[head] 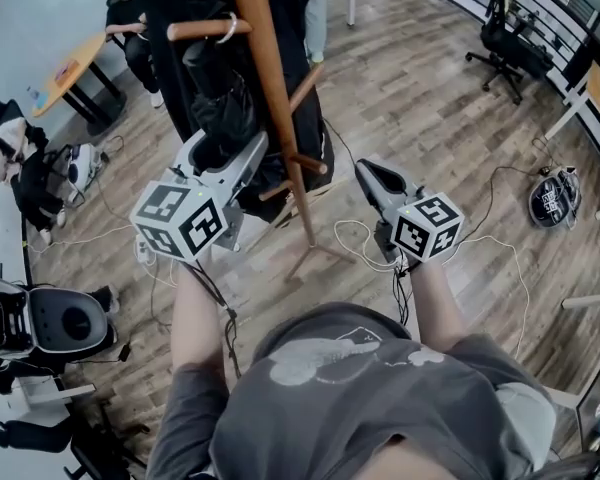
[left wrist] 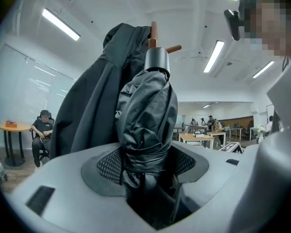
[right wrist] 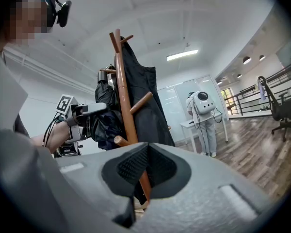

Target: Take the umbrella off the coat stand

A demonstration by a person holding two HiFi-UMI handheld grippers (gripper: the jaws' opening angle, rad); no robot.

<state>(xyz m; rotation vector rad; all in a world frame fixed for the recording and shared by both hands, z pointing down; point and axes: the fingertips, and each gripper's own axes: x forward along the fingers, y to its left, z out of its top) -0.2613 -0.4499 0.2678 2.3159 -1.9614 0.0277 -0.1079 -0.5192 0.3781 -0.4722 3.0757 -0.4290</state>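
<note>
The left gripper [left wrist: 145, 171] has its jaws closed on the folded black umbrella [left wrist: 148, 110], pinching the bunched fabric just at its wrap strap. The umbrella stands upright in the grip, tight against the wooden coat stand [head: 272, 78], with its grey end cap [left wrist: 156, 60] near 1 of the upper pegs [head: 195, 30]. I can't tell exactly how it hooks on there. A black coat [left wrist: 89, 101] hangs just behind and beside it on the same stand.

The right gripper [head: 368, 171] hovers level near the pole with its jaws together on nothing.

From where I stand, the lift is the step in hand. It should go straight up until the top clears the peg, and only then away from the pole, or the coat may snag and the stand may tip. The fabric looks slippery, so the squeeze must stay firm. The free gripper could steady the pole.
</note>
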